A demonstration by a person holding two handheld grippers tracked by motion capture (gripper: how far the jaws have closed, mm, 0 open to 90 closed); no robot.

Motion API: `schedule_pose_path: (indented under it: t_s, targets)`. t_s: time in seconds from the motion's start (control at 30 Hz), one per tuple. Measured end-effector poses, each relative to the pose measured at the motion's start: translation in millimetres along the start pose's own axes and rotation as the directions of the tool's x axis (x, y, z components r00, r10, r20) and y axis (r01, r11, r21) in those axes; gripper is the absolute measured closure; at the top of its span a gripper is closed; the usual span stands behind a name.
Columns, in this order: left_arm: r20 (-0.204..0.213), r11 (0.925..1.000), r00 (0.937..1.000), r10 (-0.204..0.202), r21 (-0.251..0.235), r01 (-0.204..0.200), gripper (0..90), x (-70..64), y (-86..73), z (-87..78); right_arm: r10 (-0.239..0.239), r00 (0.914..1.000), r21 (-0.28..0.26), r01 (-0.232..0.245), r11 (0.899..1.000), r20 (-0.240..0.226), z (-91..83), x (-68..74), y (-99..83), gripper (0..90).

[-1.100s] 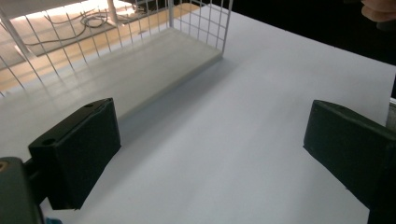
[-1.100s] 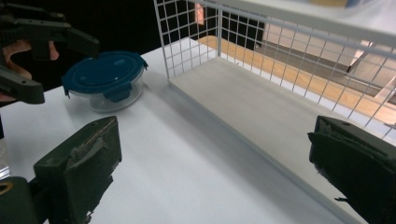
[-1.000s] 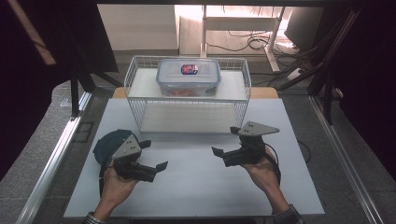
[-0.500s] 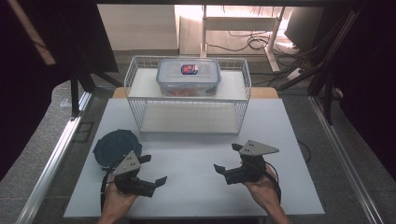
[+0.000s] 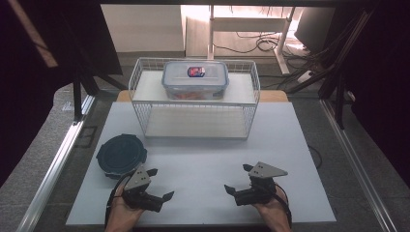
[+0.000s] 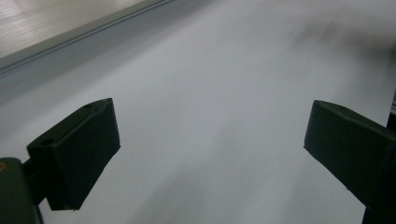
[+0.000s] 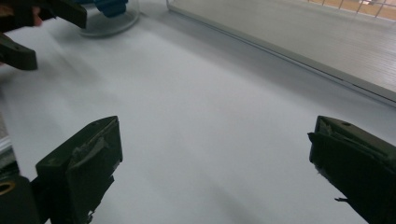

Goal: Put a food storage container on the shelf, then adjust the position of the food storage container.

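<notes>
Currently both idle: left gripper (image 5: 158, 184) and right gripper (image 5: 238, 178) sit near the table's (image 5: 203, 154) front edge, jaws spread wide, nothing between them. Nearest thing is the round dark lidded container (image 5: 121, 154), just beyond the left gripper and apart from it. Clear lidded box (image 5: 195, 79) sits on the wire rack's (image 5: 195, 123) top shelf, well away. Looks like a pre-reach step. Next move probably: left gripper goes forward to the round container, jaws straddling its rim before closing.
</notes>
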State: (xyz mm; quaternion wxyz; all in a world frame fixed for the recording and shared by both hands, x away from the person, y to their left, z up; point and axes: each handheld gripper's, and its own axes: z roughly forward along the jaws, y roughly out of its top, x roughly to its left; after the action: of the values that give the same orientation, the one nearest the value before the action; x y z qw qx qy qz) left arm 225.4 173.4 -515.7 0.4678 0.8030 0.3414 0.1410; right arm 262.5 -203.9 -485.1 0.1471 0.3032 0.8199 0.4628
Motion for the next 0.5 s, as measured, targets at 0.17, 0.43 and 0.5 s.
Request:
schedule_pose_path:
  t_s: [0.17, 0.43, 0.5]
  targets:
    - [-0.01, 0.9994, 0.9994, -0.033, -0.014, 0.033, 2.7, 6.6, 5.9, -3.7, 0.012, 0.9999, -0.003, -0.012, 1.0, 0.01, 0.6, -4.0, -0.9, 2.2]
    - [-0.117, 0.9969, 0.99, -0.079, -0.004, 0.079, 17.3, 34.4, 28.6, -5.3, -0.001, 0.9997, 0.019, 0.001, 1.0, 0.025, 5.6, -3.1, -1.5, 2.3]
    - [-0.138, 0.9965, 0.9869, -0.084, -0.013, 0.083, 27.7, 43.9, 33.1, -10.0, -0.006, 0.9995, 0.02, 0.006, 1.0, 0.031, 6.0, -3.4, -1.3, 2.4]
